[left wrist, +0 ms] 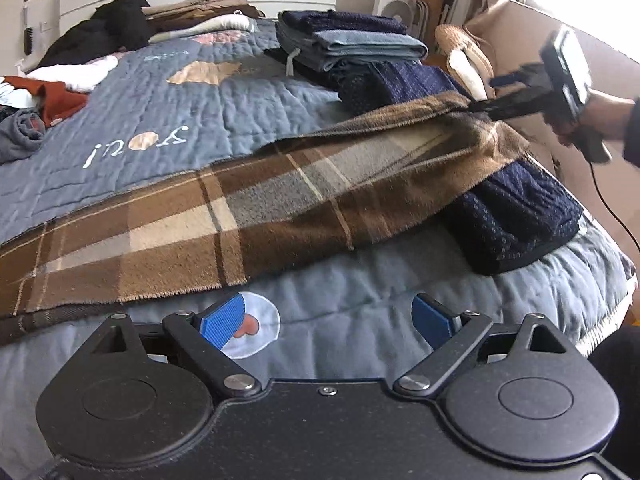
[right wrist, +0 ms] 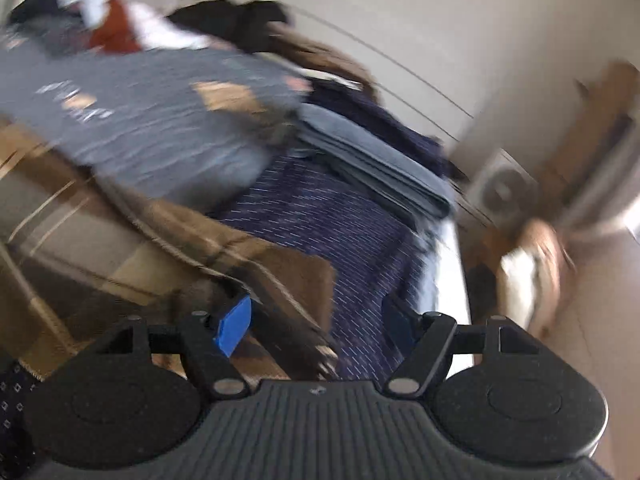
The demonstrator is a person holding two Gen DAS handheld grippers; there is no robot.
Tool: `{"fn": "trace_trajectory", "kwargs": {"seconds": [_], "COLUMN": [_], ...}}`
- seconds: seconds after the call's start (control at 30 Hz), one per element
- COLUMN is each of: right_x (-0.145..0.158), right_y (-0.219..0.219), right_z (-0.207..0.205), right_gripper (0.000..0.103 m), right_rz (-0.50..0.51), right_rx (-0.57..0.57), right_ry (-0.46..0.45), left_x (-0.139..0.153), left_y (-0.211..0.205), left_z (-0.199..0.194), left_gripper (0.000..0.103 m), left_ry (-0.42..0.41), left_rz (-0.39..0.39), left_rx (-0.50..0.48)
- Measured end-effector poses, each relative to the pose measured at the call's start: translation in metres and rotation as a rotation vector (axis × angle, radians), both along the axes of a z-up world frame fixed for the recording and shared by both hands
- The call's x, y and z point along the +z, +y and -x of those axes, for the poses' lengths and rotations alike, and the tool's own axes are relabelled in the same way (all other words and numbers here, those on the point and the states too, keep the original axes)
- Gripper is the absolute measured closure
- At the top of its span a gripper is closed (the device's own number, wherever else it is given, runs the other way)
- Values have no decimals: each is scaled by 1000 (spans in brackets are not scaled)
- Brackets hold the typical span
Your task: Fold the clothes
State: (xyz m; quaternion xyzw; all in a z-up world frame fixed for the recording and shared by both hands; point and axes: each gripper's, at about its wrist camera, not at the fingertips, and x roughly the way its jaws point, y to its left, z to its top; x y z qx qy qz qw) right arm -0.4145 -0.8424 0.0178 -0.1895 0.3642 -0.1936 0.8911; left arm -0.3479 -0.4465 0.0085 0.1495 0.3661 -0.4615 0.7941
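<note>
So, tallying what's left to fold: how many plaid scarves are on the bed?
1. The brown plaid scarf stretches across the quilt, its right end draped over the folded navy garment. More could be hidden in the clothes heap at far left.

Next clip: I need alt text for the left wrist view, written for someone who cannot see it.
A brown plaid scarf lies stretched across a blue quilted bed, its far end lifted at the right claw over folded navy clothes. The left claw hovers open in the foreground, holding nothing. A stack of folded clothes and loose garments sit farther back.
</note>
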Motion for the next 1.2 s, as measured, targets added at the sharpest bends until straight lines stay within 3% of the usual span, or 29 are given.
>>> {"fn": "trace_trajectory", "kwargs": {"seconds": [0.1, 0.17, 0.23, 0.3, 0.4, 0.67, 0.77, 0.87, 0.9, 0.97, 1.1, 1.2], "right_x": [-9, -16, -17, -18, -11, 19, 37, 49, 51, 51, 42, 38], "right_y": [6, 9, 2, -6, -13, -38, -60, -82, -87, -92, -91, -76], "right_z": [-19, -25, -30, -35, -38, -65, -81, -90, -92, -97, -101, -90], "right_gripper": [34, 40, 79, 94, 97, 97, 97, 97, 97, 97, 95, 88], "right_rz": [33, 64, 56, 44, 7, 10, -67, -245, -260, -189, -203, -148], "right_rx": [72, 108, 82, 49, 37, 41, 19, 17, 16, -19, 7, 21], "right_ry": [64, 116, 117, 111, 59, 23, 29, 87, 84, 88, 157, 160], "left_x": [-3, -4, -5, -4, -3, -1, -4, -6, -8, -10, -8, -7], "left_y": [0, 3, 5, 6, 8, 11, 11, 12, 13, 14, 14, 15], "left_z": [-4, -6, -8, -11, -12, -15, -16, -18, -18, -20, -22, -22], "left_gripper": [13, 13, 13, 13, 13, 13, 13, 13, 13, 13, 13, 13], "left_ry": [17, 23, 29, 33, 36, 49, 63, 72, 74, 79, 84, 91], "left_rz": [-7, -11, -15, -15, -18, -13, -18, -26, -29, -35, -40, -36], "left_rx": [15, 26, 37, 46, 53, 56, 61, 64, 66, 70, 75, 76]}}
